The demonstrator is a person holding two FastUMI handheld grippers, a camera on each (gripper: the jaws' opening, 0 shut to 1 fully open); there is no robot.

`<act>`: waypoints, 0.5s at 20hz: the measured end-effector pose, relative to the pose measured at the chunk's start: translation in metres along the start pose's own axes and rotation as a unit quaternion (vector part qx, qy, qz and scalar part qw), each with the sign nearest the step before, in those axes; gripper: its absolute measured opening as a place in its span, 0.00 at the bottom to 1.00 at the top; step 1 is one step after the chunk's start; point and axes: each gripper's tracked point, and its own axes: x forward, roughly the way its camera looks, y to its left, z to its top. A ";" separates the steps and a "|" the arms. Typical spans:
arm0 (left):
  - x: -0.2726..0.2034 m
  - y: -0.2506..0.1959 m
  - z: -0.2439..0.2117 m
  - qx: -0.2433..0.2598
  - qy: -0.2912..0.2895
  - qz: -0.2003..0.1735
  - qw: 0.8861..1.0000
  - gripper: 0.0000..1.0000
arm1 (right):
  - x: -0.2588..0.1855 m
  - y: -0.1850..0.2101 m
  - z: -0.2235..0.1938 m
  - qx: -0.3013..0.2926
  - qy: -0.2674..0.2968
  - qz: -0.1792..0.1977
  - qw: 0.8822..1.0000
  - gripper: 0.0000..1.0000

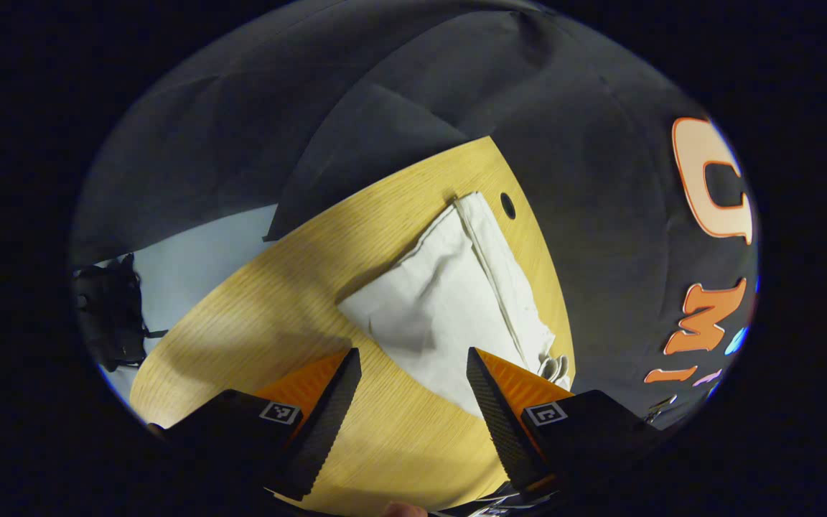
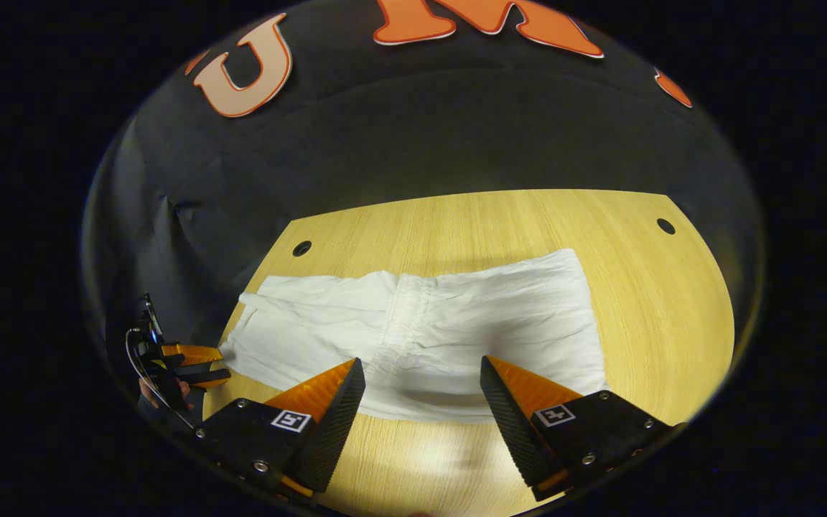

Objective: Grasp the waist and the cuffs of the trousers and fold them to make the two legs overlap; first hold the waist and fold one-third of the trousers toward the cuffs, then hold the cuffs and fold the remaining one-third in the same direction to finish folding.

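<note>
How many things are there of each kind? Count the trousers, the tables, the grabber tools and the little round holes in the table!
White trousers: 1
Wooden table: 1
Grippers: 2, the left gripper and the right gripper, both open
Round holes in the table: 2, one and another
Total: 6

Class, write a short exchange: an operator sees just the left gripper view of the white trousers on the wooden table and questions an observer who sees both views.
Operator: Where is the right tool?
Observer: The right tool hangs open over the near edge of the trousers, about mid-length.
Operator: How do the trousers lie overall?
Observer: Flat and sideways across the table, with a puckered seam crossing their middle; the table has a second hole beyond their far end.
</note>
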 end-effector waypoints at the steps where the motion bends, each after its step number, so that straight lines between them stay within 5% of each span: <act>1: 0.003 -0.004 0.003 0.000 -0.001 -0.005 1.000 0.98 | 0.000 0.000 0.001 0.009 -0.005 -0.003 1.000 0.97; 9: 0.033 -0.026 0.015 0.024 -0.015 -0.016 0.999 0.97 | -0.012 -0.009 0.000 0.057 -0.024 -0.022 0.998 0.97; 10: 0.038 -0.022 0.013 0.021 -0.015 -0.005 1.000 0.80 | -0.014 -0.011 -0.001 0.064 -0.025 -0.025 0.997 0.97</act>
